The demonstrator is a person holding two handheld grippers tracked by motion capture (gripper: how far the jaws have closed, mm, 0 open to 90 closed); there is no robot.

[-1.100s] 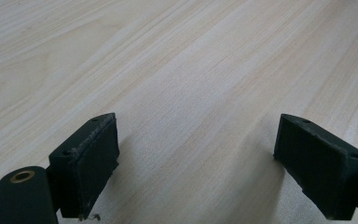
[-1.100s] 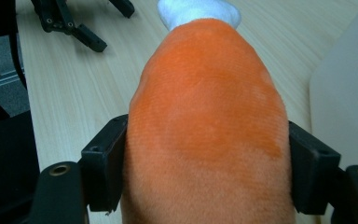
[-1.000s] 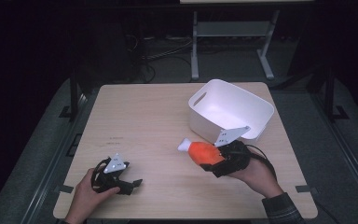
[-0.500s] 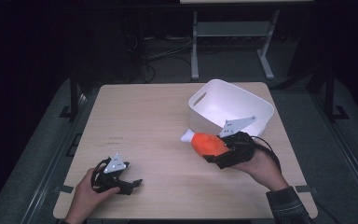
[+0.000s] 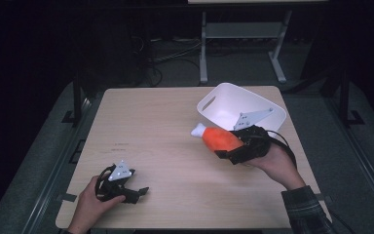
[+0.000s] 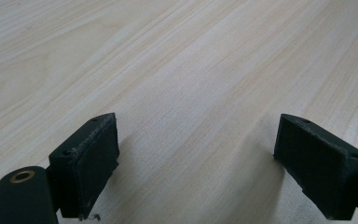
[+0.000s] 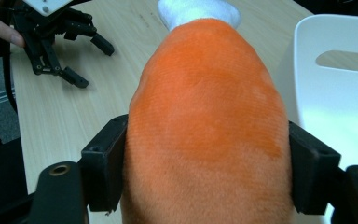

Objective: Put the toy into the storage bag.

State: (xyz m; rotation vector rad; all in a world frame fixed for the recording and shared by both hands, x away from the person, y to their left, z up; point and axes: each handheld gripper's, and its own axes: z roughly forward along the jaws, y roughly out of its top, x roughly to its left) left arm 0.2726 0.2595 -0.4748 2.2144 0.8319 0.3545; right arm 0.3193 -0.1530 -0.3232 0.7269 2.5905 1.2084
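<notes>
The right gripper [image 5: 224, 145] is pinching an orange plush toy [image 5: 218, 138], perhaps a drumstick, beside the white basket [image 5: 268, 108]. The left gripper [image 5: 137, 193] is resting on the worktop [image 5: 160, 117], fingers [image 6: 91, 158] spread.

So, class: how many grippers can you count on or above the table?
2. The left gripper rests near the table's front left corner; the right gripper holds an orange plush toy beside the white bin.

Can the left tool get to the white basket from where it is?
Probably not without moving a long way: the left tool sits at the table's near corner, and the white basket stands across the table, though nothing lies between.
</notes>
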